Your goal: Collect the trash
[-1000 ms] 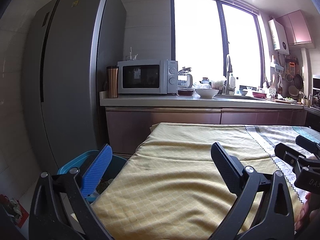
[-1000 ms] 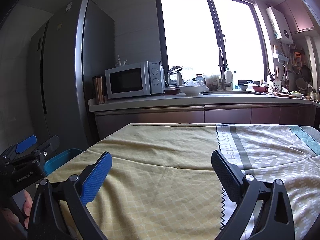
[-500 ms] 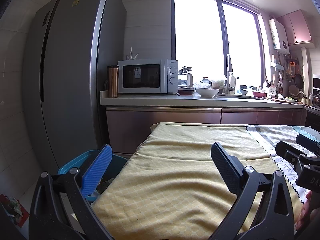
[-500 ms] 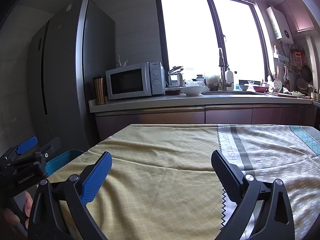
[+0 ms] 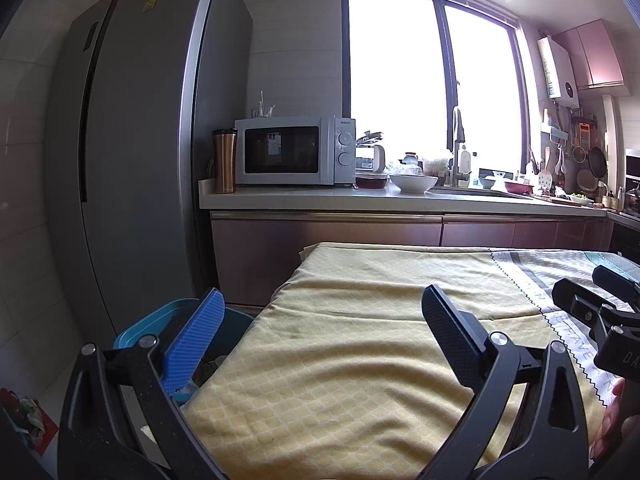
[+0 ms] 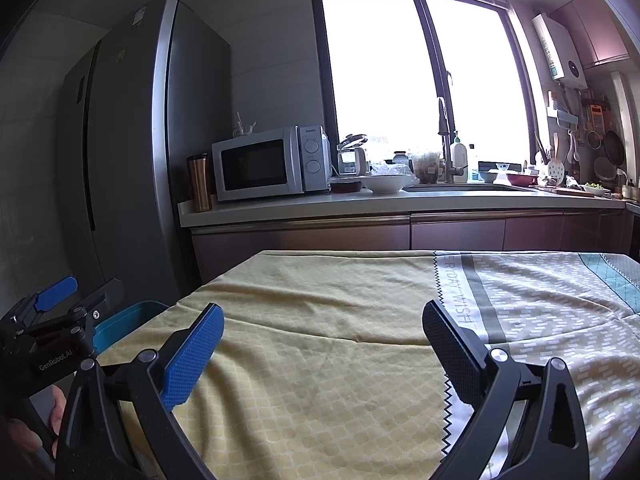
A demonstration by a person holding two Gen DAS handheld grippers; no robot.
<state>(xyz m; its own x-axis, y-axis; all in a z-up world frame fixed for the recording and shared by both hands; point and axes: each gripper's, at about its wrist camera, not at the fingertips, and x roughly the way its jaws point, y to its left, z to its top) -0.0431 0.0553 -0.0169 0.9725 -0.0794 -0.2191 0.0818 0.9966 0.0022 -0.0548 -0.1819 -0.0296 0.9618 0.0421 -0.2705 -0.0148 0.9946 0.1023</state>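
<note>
Hovering over the yellow-clothed bench [image 5: 360, 360], left claw [image 5: 320, 320] and right claw [image 6: 324, 336] gape empty. Only the left view shows scraps inside the blue bin [image 5: 132, 332] beside the bench.

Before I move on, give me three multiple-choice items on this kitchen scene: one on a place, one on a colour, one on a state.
1. Where is the blue plastic bin?
A. On the counter
B. On the floor by the table's left edge
C. On the tablecloth

2. What colour is the tall metal tumbler beside the white microwave?
A. Copper
B. Green
C. White

3. How are the left gripper and right gripper?
A. Both open, empty
B. Both shut
C. One holding trash

Answers: B, it sits low beside the yellow tablecloth; A, its body is copper-brown; A, the fingers are spread with nothing between them.
</note>
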